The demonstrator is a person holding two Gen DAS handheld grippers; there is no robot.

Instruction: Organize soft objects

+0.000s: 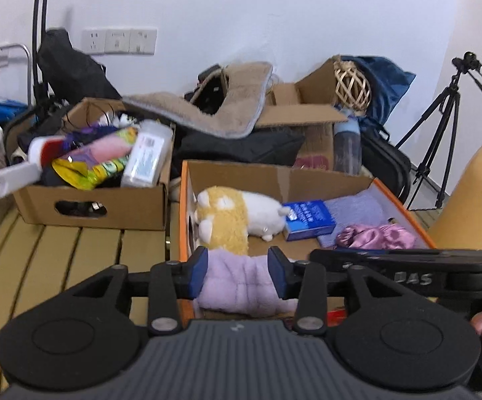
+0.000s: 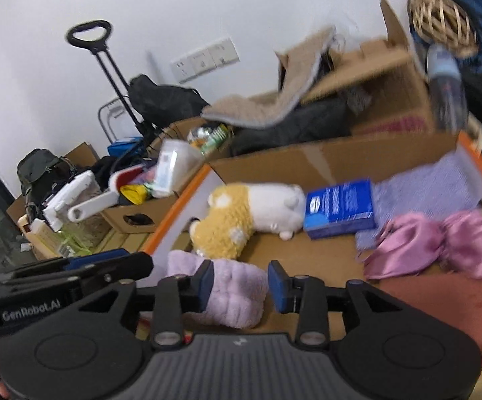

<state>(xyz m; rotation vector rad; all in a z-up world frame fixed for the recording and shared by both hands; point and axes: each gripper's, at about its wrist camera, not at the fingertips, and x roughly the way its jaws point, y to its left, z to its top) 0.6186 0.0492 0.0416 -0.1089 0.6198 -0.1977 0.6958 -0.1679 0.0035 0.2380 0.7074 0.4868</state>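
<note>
A fluffy lavender cloth lies at the near end of the orange-rimmed cardboard box. My left gripper is open, its blue pads on either side of the cloth. My right gripper is also open over the cloth, with a gap at its right pad. Further inside the box lie a yellow-and-white plush toy, a blue carton, a purple towel and a pink satin piece.
Left of the box stands a second cardboard box crammed with packets and a lint roller. Behind are a brown mat, dark bags, another carton and a wicker ball. A tripod stands at the right. The table is slatted wood.
</note>
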